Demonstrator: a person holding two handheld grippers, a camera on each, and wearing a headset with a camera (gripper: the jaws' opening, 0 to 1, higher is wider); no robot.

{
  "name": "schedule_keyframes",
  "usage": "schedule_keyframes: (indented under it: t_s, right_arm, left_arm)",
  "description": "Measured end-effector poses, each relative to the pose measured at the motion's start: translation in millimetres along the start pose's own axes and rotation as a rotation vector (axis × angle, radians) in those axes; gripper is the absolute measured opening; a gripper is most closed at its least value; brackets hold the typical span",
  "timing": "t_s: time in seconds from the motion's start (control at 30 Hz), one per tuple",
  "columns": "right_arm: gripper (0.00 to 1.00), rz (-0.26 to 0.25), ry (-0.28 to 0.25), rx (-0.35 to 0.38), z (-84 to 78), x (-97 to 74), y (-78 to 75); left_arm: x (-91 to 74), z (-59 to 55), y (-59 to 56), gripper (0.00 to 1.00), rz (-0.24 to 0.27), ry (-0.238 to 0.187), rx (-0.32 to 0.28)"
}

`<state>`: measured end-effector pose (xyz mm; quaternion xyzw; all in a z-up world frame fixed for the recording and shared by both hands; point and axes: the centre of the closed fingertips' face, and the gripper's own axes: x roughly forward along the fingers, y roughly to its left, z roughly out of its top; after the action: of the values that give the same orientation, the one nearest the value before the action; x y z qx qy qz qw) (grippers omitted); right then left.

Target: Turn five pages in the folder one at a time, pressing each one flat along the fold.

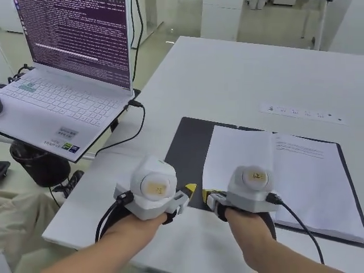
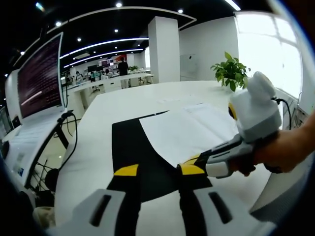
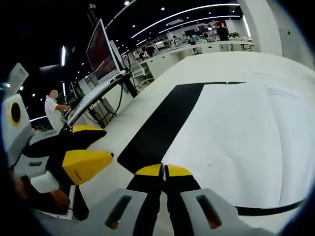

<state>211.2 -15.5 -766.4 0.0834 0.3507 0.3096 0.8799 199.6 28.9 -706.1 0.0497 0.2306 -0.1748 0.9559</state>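
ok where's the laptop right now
In the head view the open laptop sits at the upper left, just off the left edge of the white table, to the left of the black folder.

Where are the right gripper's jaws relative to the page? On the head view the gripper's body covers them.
Observer: The right gripper has its jaws closed together at the near left corner of the top page. I cannot tell whether paper is caught between them.
Operator: And the left gripper's jaws?
Observer: The left gripper has its jaws open. They are above the black folder cover, just left of the page's edge.
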Motion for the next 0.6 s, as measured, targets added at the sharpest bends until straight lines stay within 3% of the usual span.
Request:
schedule_keyframes:
  t_s: [0.33, 0.6]
  right_arm:
    - [0.04, -0.003, -0.027, -0.022, -1.0, -23.7, -14.5]
    - [0.0, -0.061, -0.07, 0.015, 5.0, -50.0, -51.4]
  left_arm:
    - [23.3, 2.1, -22.8, 0.28, -0.039, 0.019, 0.017]
    - [50.2, -5.6, -49.9, 0.27, -0.081, 0.058, 0.04]
